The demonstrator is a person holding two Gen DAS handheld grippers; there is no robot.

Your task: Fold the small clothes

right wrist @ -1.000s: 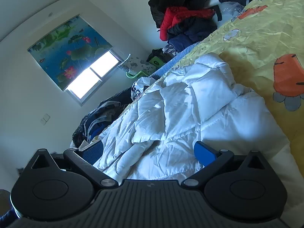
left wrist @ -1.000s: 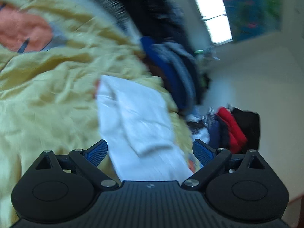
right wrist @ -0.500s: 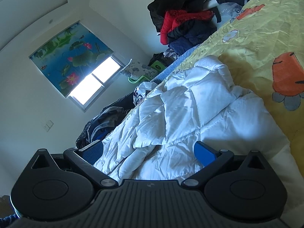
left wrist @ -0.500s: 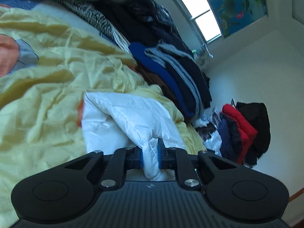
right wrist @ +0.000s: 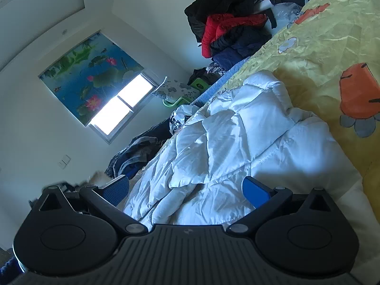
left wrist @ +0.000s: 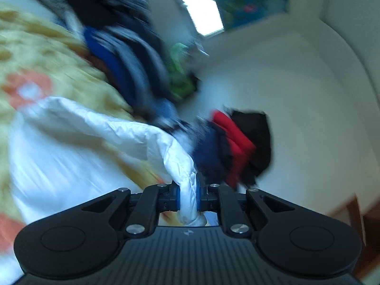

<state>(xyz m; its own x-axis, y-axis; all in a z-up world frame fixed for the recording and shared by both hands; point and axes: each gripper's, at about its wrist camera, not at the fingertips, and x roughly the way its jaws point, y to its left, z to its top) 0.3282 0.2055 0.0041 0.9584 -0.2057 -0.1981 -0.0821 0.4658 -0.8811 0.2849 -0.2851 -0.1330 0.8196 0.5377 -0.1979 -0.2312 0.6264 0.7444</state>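
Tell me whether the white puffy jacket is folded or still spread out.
Not folded: the white puffy jacket lies rumpled on the yellow bedsheet, one part pinched in the left gripper.

— Where is your left wrist camera looking?

— Along the left gripper [left wrist: 187, 196], low and close over the bed [left wrist: 47, 71], toward the window [left wrist: 197, 4]; it's blurred.

— And your right one?

— Close over the white jacket [right wrist: 237, 142], tilted. Both views share the jacket, window and red clothes pile [right wrist: 228, 28].
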